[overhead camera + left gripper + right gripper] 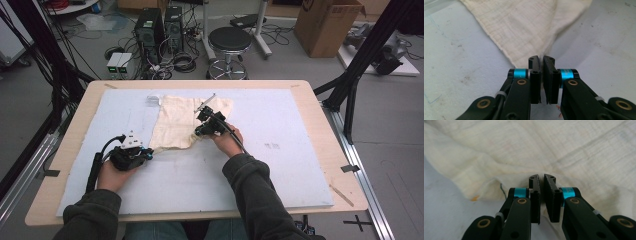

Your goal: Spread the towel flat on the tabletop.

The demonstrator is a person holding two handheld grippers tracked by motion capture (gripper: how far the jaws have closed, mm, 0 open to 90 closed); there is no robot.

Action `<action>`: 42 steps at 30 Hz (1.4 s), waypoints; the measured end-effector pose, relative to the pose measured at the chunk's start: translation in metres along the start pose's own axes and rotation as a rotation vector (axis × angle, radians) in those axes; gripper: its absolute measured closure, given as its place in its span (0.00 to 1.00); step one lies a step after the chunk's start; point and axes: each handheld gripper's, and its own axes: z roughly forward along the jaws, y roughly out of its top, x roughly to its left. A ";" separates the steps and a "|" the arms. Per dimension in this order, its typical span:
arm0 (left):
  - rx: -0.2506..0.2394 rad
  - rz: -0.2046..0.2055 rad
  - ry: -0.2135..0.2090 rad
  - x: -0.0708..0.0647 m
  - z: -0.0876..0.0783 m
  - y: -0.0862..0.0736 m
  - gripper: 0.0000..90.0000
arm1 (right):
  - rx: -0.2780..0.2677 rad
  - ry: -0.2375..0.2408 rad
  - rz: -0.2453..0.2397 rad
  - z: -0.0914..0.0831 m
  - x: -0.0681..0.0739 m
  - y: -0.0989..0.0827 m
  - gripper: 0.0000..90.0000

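A person is sitting at the near edge of the table [310, 107], both forearms in dark sleeves reaching forward over the white mat [280, 165]. The left hand [112, 175] is lying low near the mat's left side, wrapping the left gripper [148, 154] from behind and pointing it to the right. The right hand [227, 141] is reaching farther in, near the mat's middle, angling the right gripper [196, 134] toward the far left. A cream cloth [182, 120] is lying spread on the far middle of the mat, its near edge running between the two grippers. In the left gripper view, the left gripper [541, 58] is clenching the cloth's [524, 27] near left corner, the fabric narrowing to a point that is disappearing between the nearly closed jaws. In the right gripper view, the right gripper [541, 177] is pinching the cloth [549, 147] at its near edge, where the fabric is bunching up around the jaw tips; a small orange stain [474, 198] is showing to the left of them. Beyond the table, a black stool [230, 42], two computer towers [159, 27] and a cardboard box [327, 25] are standing on the floor.
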 end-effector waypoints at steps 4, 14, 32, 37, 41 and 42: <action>-0.001 -0.003 0.001 0.001 0.001 0.000 0.93 | -0.073 -0.002 0.033 -0.001 -0.004 0.000 0.85; 0.008 0.007 0.012 -0.001 0.000 -0.001 0.92 | -0.107 0.048 0.005 -0.028 0.005 -0.025 0.73; -0.003 0.016 -0.001 -0.003 -0.001 0.000 0.91 | -0.084 -0.040 -0.008 -0.017 0.012 -0.047 0.96; -0.015 0.046 -0.007 -0.009 -0.005 0.002 0.92 | -0.050 0.005 -0.034 -0.043 0.015 -0.053 0.96; -0.024 0.083 -0.017 -0.018 -0.009 0.003 0.93 | -0.014 0.008 -0.051 -0.072 0.021 -0.066 0.96; -0.022 0.088 -0.020 -0.020 -0.009 0.004 0.93 | 0.001 0.013 -0.053 -0.078 0.023 -0.070 0.96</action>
